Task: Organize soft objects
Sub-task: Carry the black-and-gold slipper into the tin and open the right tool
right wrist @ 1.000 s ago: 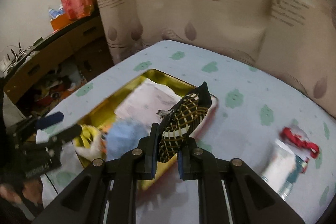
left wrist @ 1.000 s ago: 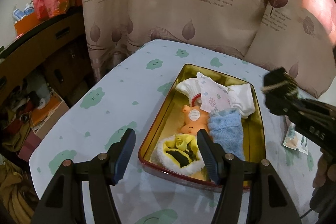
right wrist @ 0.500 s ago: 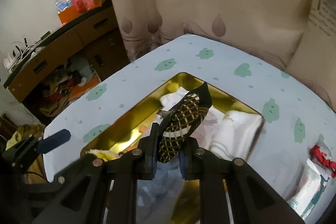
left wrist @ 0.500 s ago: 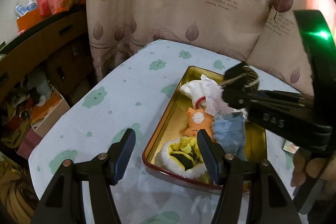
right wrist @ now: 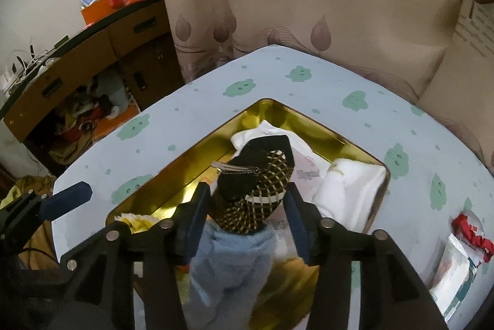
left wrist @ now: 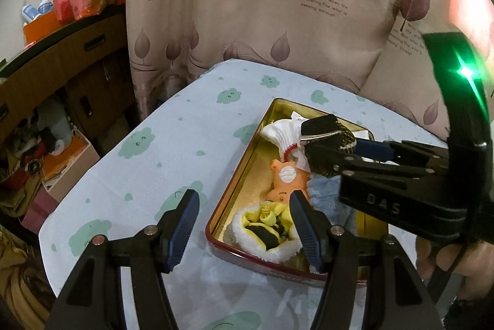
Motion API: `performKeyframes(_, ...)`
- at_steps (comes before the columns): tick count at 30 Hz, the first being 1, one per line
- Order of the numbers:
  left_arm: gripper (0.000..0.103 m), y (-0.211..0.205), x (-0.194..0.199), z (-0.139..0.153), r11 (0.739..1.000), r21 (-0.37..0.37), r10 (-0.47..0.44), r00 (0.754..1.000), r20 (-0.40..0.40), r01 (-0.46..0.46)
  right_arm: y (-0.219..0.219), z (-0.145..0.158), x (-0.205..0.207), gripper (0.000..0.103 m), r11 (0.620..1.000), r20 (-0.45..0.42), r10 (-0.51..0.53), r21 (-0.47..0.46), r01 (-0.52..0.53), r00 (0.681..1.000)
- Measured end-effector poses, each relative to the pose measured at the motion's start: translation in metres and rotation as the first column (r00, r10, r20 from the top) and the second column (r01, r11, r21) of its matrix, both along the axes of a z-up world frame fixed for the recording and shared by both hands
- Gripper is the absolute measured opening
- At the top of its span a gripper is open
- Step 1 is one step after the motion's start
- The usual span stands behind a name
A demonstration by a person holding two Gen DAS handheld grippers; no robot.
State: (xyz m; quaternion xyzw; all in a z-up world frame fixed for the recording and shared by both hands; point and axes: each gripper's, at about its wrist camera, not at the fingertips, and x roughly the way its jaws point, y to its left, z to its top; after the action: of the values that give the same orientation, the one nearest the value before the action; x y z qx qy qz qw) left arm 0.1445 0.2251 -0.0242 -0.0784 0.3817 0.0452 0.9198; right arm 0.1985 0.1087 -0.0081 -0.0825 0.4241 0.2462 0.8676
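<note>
Black-and-gold checked fabric, a sock [right wrist: 256,191] with a metal clip [right wrist: 236,167] on it, sat between the right tongs [right wrist: 245,215], whose jaws were opening; a second earlier they had been pressed tight on it, off to the right of the tin [right wrist: 197,144]. Now the pads stood clear on both sides and the sock rested over the tin's contents, on the blue fleece [right wrist: 228,262] and near the white sock [right wrist: 349,188]. From the left view the same sock [left wrist: 327,150] lay over the far middle of the tin [left wrist: 237,175], beside the orange toy [left wrist: 284,184] and beyond the yellow-and-white slipper [left wrist: 265,225]. The left tongs [left wrist: 244,222] had kept their place, spread wide and empty, hovering over the tin's near edge.

That release likely meant this item was delivered. A packet with red trim [right wrist: 463,252] lay on the surface [right wrist: 308,89] to the right, outside the tin, and could be next, though whether it belonged with the soft things was unclear.
</note>
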Motion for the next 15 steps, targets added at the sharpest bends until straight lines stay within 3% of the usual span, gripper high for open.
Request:
performKeyframes(3, 0.062, -0.002, 0.0, 0.0, 1.0, 0.007, -0.006, 1.0, -0.002, 0.006, -0.008, 0.002, -0.005, 0.051, 1.0, 0.006, -0.008, 0.0, 0.008, 1.0)
performKeyframes(6, 0.062, -0.002, -0.001, -0.001, 1.0, 0.013, -0.007, 1.0, -0.002, 0.007, -0.017, 0.006, -0.011, 0.06, 1.0, 0.017, -0.022, 0.002, 0.022, 1.0)
performKeyframes(11, 0.062, -0.001, -0.001, -0.001, 1.0, 0.008, -0.003, 1.0, -0.007, 0.003, -0.041, 0.02, -0.02, 0.062, 0.999, 0.047, -0.052, 0.013, 0.051, 0.998)
performKeyframes(15, 0.062, -0.001, -0.002, -0.001, 1.0, 0.004, -0.001, 1.0, -0.005, 0.001, -0.072, 0.034, -0.024, 0.075, 0.994, 0.092, -0.108, 0.004, 0.108, 0.99)
